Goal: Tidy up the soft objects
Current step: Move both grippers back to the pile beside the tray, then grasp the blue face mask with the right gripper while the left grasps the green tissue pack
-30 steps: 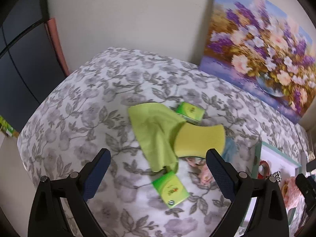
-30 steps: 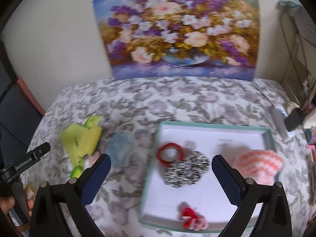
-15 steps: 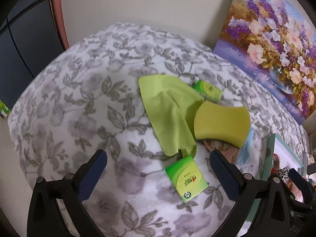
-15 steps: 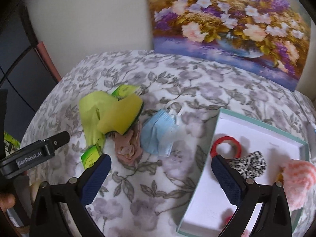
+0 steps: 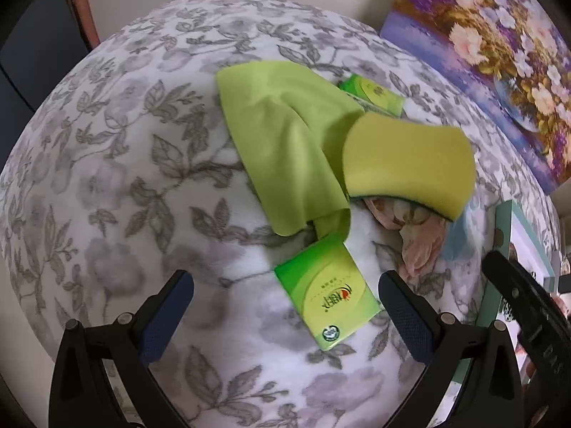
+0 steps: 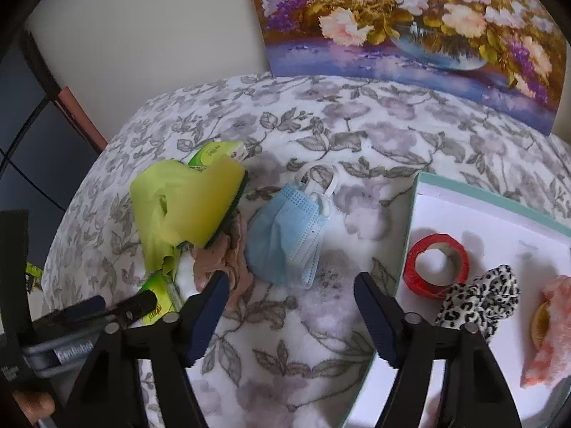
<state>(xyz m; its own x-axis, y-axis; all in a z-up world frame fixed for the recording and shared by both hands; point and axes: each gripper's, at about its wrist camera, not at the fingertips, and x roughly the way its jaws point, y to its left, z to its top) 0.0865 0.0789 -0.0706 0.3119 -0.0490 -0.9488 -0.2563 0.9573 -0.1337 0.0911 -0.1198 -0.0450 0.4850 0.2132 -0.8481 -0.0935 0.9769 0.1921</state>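
Centre of right wrist frame: blue mask [image 6: 289, 233] now between my right gripper [image 6: 291, 290], fingers apart, empty; it swung there from the tray [image 6: 417, 192]. Left gripper [image 5: 285, 296], apart, closed in on tissue pack [image 5: 326, 294]. Likely next pickups.

Black gripper frames, silver screws, navy-padded fingers [image 5: 167, 306].

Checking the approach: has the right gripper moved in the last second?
Yes. The right gripper has swung left, off the tray it faced earlier, and now brackets the blue face mask, jaws open.
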